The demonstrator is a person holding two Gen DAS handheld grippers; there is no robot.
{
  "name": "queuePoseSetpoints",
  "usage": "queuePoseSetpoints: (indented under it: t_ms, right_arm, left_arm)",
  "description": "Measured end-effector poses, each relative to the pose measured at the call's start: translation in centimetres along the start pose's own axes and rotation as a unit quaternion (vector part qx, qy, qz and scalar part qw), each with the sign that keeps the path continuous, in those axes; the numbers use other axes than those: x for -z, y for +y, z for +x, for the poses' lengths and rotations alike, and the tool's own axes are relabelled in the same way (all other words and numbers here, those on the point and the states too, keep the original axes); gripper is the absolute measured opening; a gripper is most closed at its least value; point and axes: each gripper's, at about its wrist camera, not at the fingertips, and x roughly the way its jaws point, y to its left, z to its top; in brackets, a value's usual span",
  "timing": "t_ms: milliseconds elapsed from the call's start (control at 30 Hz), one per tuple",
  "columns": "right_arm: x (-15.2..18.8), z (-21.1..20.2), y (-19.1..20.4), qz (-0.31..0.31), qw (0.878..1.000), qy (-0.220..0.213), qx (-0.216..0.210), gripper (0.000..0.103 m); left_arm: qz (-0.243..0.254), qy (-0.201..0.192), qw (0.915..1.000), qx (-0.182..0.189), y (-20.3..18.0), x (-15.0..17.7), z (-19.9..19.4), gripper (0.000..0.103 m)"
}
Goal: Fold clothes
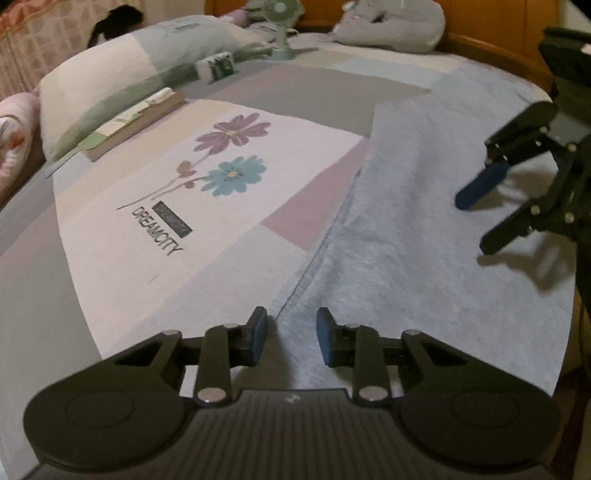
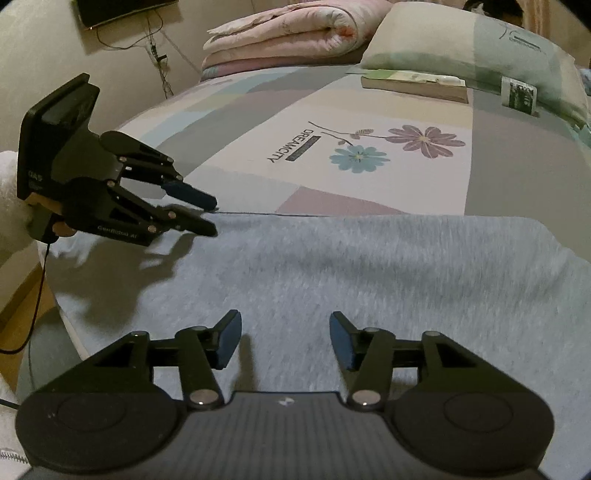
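A pale blue fleecy garment lies spread on the bed, covering the near part of the patchwork bedspread up to the near edge. Its surface is soft and napped, mostly flat with a few shallow ripples. Its far edge runs as a straight, dark-stitched hem across the bedspread, just short of the panel printed with two flowers and the word DREAMCITY. In the left wrist view the same hem runs diagonally away from the fingers, and the cloth reaches the bed's right edge.

The left gripper is over that hem near the bed's near edge. Its fingers stand a narrow gap apart; the hem line runs up to the gap, but whether the pads press on the cloth cannot be told. In the right wrist view it sits at the garment's left end, tips at the hem.

The right gripper hangs above the middle of the garment with its fingers spread apart and nothing between them.

Toward the head of the bed lie a book, a pillow and a small printed box; a folded pink quilt is in the far corner. A small desk fan stands by the headboard.
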Motion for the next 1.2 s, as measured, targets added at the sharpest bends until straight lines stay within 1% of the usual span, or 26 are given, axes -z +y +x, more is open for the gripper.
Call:
queuePoseSetpoints:
  t_ms: [33, 100, 167, 333, 400, 433, 467, 500, 533, 567, 667, 767, 800, 867, 900, 933, 1000, 1033, 1067, 1100, 1133, 1200]
  right_arm:
    - [0.0, 0.0, 0.0, 0.003, 1.000, -0.002, -0.002, 0.065]
    - [0.1, 0.0, 0.1, 0.004, 1.000, -0.006, 0.000, 0.065]
    - [0.3, -0.1, 0.1, 0.006, 1.000, -0.008, 0.001, 0.067]
    - [0.8, -0.2, -0.3, 0.019, 1.000, -0.014, -0.003, 0.070]
    - [0.9, -0.2, -0.5, 0.025, 1.000, -0.017, -0.004, 0.070]
    - [1.0, -0.2, -0.5, 0.028, 0.999, -0.019, -0.005, 0.071]
    - [1.0, -0.3, -0.5, 0.031, 0.999, -0.021, -0.004, 0.071]
    - [1.0, -0.3, -0.5, 0.034, 0.999, -0.022, -0.004, 0.071]
    - [1.1, -0.3, -0.5, 0.038, 0.999, -0.024, -0.004, 0.071]
    - [1.1, -0.3, -0.5, 0.041, 0.999, -0.026, -0.004, 0.071]
    - [1.1, -0.5, -0.5, 0.043, 0.999, -0.028, 0.000, 0.071]
    - [0.9, -0.7, -0.5, 0.042, 0.999, -0.030, 0.006, 0.071]
    - [0.7, -0.7, -0.5, 0.043, 0.999, -0.030, 0.008, 0.071]
    - [0.4, -0.9, -0.5, 0.041, 0.999, -0.029, 0.013, 0.071]
    - [0.1, -1.0, -0.5, 0.036, 0.999, -0.029, 0.018, 0.072]
    - [-0.2, -1.0, -0.5, 0.030, 0.999, -0.028, 0.026, 0.073]
    - [-0.9, -1.1, -0.7, 0.022, 0.998, -0.026, 0.051, 0.075]
    - [-1.2, -1.1, -0.9, 0.020, 0.997, -0.024, 0.065, 0.075]
    - [-1.5, -1.1, -1.1, 0.017, 0.996, -0.023, 0.080, 0.075]
    - [-1.6, -1.0, -1.2, 0.015, 0.995, -0.021, 0.093, 0.075]
    - [-1.6, -0.9, -1.4, 0.012, 0.994, -0.018, 0.105, 0.075]
    - [-1.4, -0.5, -1.7, 0.010, 0.992, -0.008, 0.122, 0.075]
  left_arm:
    - [-0.001, 0.004, 1.0000, 0.004, 0.1, -0.1, 0.1, 0.027]
    - [-0.002, 0.010, 0.9999, 0.012, 0.3, -0.2, 0.2, 0.026]
    - [0.003, 0.016, 0.9997, 0.018, 0.3, -0.2, 0.1, 0.023]
    - [-0.035, 0.019, 0.9981, 0.048, 1.5, 0.4, 0.2, 0.022]
    - [-0.048, 0.020, 0.9975, 0.048, 1.7, 0.3, 0.2, 0.018]
    - [-0.039, 0.020, 0.9983, 0.038, 1.3, 0.2, 0.1, 0.008]
    - [-0.026, 0.017, 0.9993, 0.023, 0.7, 0.1, -0.1, 0.002]
    - [-0.013, 0.013, 0.9998, 0.006, 0.2, -0.1, -0.3, 0.000]
    - [0.000, 0.008, 0.9999, -0.010, -0.4, -0.2, -0.6, 0.000]
    - [-0.002, -0.001, 0.9998, -0.022, -0.4, -0.3, -0.9, 0.000]
    - [-0.025, -0.035, 0.9979, -0.048, 0.5, -0.7, -2.2, 0.000]
    - [-0.041, -0.020, 0.9981, -0.041, 1.2, -0.5, -1.5, 0.000]
    - [-0.043, -0.008, 0.9985, -0.034, 1.2, -0.4, -1.1, 0.000]
    - [-0.045, 0.001, 0.9983, -0.038, 0.9, -0.1, -0.9, 0.007]
    - [-0.043, -0.004, 0.9984, -0.037, 0.8, 0.1, -1.2, 0.008]
    - [-0.045, -0.014, 0.9982, -0.036, 0.7, 0.1, -1.9, 0.011]
    - [-0.059, -0.036, 0.9967, -0.041, 0.7, 0.2, -3.6, 0.012]
    - [-0.062, -0.047, 0.9961, -0.041, 0.6, 0.5, -4.4, 0.019]
    - [-0.063, -0.057, 0.9955, -0.041, 0.5, 0.7, -5.3, 0.024]
    - [-0.065, -0.059, 0.9952, -0.042, 0.3, 1.2, -5.8, 0.033]
    - [-0.067, -0.060, 0.9950, -0.044, 0.1, 1.7, -6.2, 0.039]
    - [-0.074, -0.053, 0.9945, -0.051, -0.3, 2.9, -6.8, 0.041]
